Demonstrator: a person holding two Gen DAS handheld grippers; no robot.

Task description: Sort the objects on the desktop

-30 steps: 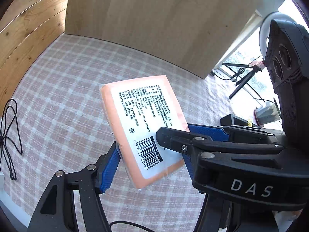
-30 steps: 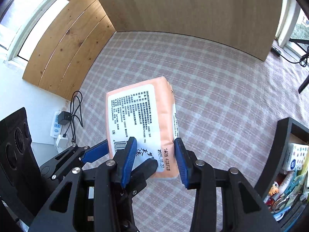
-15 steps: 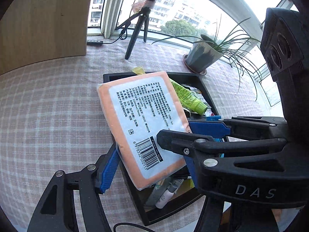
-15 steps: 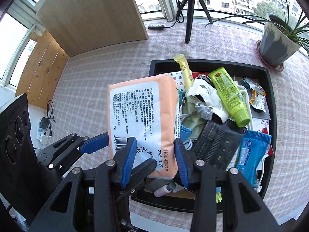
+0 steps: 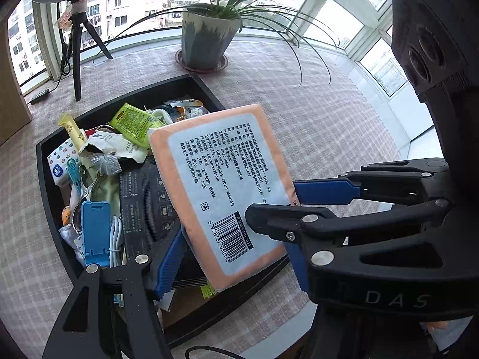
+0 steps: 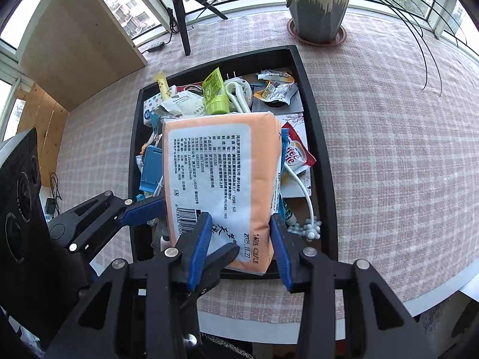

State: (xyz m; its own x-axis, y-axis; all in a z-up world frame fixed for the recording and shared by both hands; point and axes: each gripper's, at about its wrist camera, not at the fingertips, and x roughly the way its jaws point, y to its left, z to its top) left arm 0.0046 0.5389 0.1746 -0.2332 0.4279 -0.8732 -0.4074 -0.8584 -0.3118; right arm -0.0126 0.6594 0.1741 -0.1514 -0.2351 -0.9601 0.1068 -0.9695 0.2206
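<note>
An orange tissue pack [image 5: 221, 179] with a white printed label is held in the air by both grippers at once. My left gripper [image 5: 233, 257] is shut on its near end. My right gripper [image 6: 239, 239] is shut on the same end from the other side, also seen in the right wrist view on the tissue pack [image 6: 221, 173]. The pack hangs above a black tray [image 6: 314, 137] full of small items. The tray also shows in the left wrist view [image 5: 48, 191].
The tray holds a green tube [image 6: 214, 92], a blue phone stand [image 5: 94, 227], a black box [image 5: 146, 206], snack packets and a white cable. A potted plant [image 6: 317, 6] and a tripod [image 6: 179, 15] stand behind it on the checked cloth. The table edge is near.
Both grippers swung right with the tissue pack, from over the bare checked cloth near the wooden board to above the black tray. The grip on the pack is unchanged.
</note>
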